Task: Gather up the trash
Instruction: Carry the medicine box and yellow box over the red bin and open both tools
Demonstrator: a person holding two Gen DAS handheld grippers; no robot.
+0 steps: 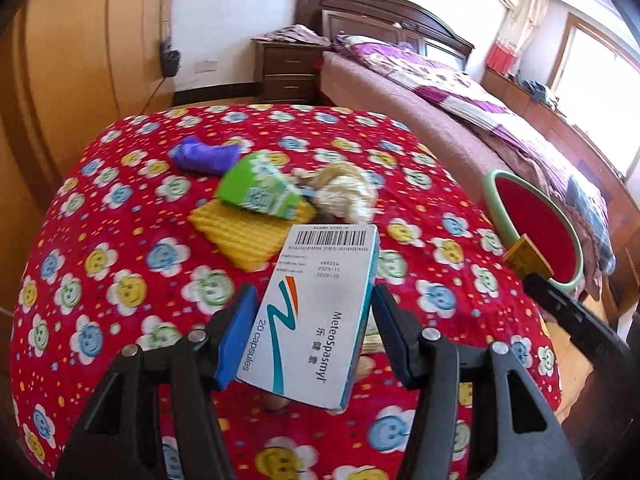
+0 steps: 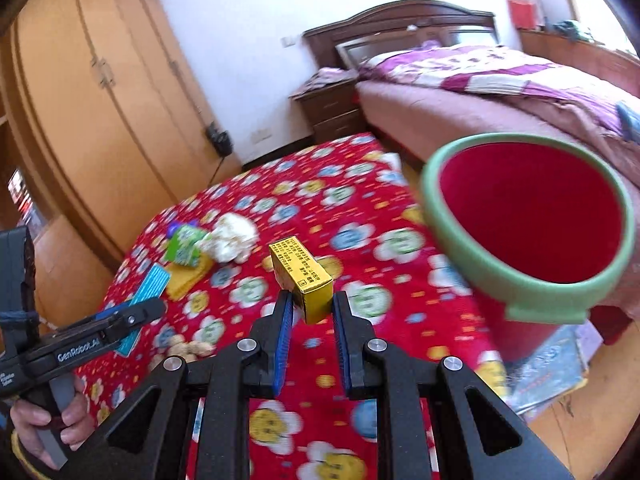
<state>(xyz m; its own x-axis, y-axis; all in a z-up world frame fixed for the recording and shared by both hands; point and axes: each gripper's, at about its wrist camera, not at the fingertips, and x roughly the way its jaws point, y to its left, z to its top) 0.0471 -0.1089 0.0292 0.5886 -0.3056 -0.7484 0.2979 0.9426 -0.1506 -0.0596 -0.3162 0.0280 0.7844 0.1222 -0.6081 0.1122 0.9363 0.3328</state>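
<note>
My left gripper (image 1: 314, 304) is shut on a white and teal medicine box (image 1: 320, 312) and holds it above the red flowered cloth (image 1: 120, 280). My right gripper (image 2: 312, 304) is shut on a small yellow box (image 2: 304, 280), left of the red bin with a green rim (image 2: 528, 216). The bin (image 1: 536, 224) stands at the table's right edge. On the cloth lie a green packet (image 1: 260, 192), a yellow cloth (image 1: 244, 236), a crumpled white wad (image 1: 348, 196) and a purple wrapper (image 1: 204, 156). The right gripper and yellow box (image 1: 528, 260) show by the bin in the left wrist view.
A bed (image 2: 500, 92) with purple bedding stands behind the bin. A dark nightstand (image 1: 288, 72) and a wooden wardrobe (image 2: 100, 100) are at the back. Some peanuts (image 2: 192, 350) lie on the cloth near the front. A flat printed bag (image 2: 552, 372) lies on the floor under the bin.
</note>
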